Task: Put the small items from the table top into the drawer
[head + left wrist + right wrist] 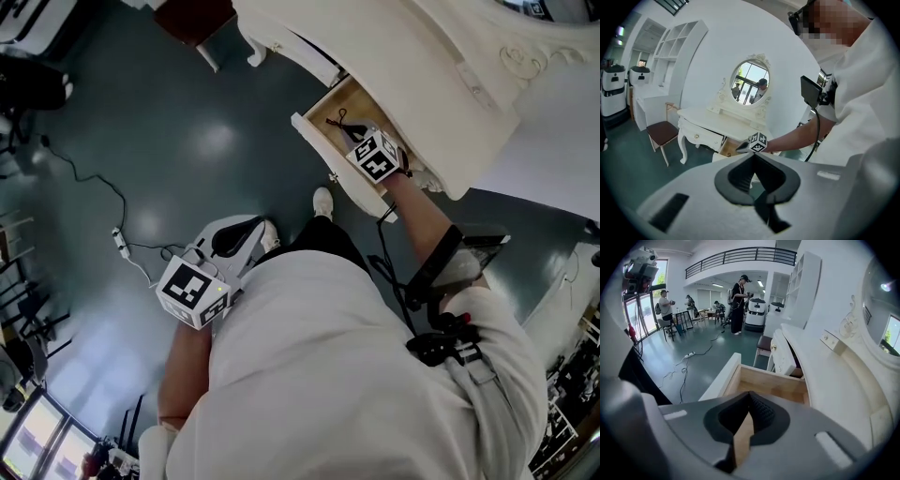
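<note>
The white dressing table's drawer [330, 111] stands pulled out, its wooden inside [768, 383] showing. A small dark item with a thin loop [337, 120] lies in it. My right gripper [359, 139] hangs over the open drawer, pointing steeply down; in the right gripper view its jaws [750, 395] are shut with nothing between them. My left gripper [251, 230] is low at my left side, away from the table, over the floor. Its jaws [753, 157] are shut and empty. In the left gripper view the right gripper's marker cube [758, 142] shows above the drawer [725, 147]. No small items show on the table top [834, 390].
An oval mirror [750, 84] stands on the dressing table [710, 119]. A chair with a brown seat [661, 132] is to its left. A cable with a power strip [120, 242] lies on the dark floor. People [739, 303] stand far off in the hall.
</note>
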### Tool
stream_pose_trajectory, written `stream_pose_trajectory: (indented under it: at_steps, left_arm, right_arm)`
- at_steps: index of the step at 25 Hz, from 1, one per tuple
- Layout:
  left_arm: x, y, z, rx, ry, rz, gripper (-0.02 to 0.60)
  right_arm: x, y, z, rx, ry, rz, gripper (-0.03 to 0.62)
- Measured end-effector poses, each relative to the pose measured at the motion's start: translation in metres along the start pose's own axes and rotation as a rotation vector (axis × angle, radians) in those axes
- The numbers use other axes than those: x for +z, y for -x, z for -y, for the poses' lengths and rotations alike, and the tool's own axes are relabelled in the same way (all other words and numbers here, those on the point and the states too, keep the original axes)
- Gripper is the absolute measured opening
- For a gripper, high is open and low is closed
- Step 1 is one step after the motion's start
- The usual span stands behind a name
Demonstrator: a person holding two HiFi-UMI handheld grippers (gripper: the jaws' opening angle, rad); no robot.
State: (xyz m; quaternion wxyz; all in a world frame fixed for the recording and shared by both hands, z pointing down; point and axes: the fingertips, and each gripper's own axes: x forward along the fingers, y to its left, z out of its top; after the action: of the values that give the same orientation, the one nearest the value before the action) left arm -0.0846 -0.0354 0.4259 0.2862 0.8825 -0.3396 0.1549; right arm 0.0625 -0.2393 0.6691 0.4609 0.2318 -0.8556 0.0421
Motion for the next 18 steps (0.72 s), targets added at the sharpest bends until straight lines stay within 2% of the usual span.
stream_pose_trajectory:
  at_steps: [3,7,18]
  left_arm:
    - [-0.004,0.023,0.005,-0.043,-0.035,0.012,0.002]
    - [-0.012,0.036,0.007,-0.089,-0.042,0.027,0.002]
    - [-0.051,0.085,0.014,-0.133,-0.144,0.006,0.002]
  right_arm:
    - [0.010,0.029,-0.019,-0.049,-0.050,0.015,0.002]
    - [0.009,0.053,-0.041,-0.085,-0.122,0.030,0.002]
    - [0.030,0.122,-0.142,-0.127,-0.254,0.113,0.000]
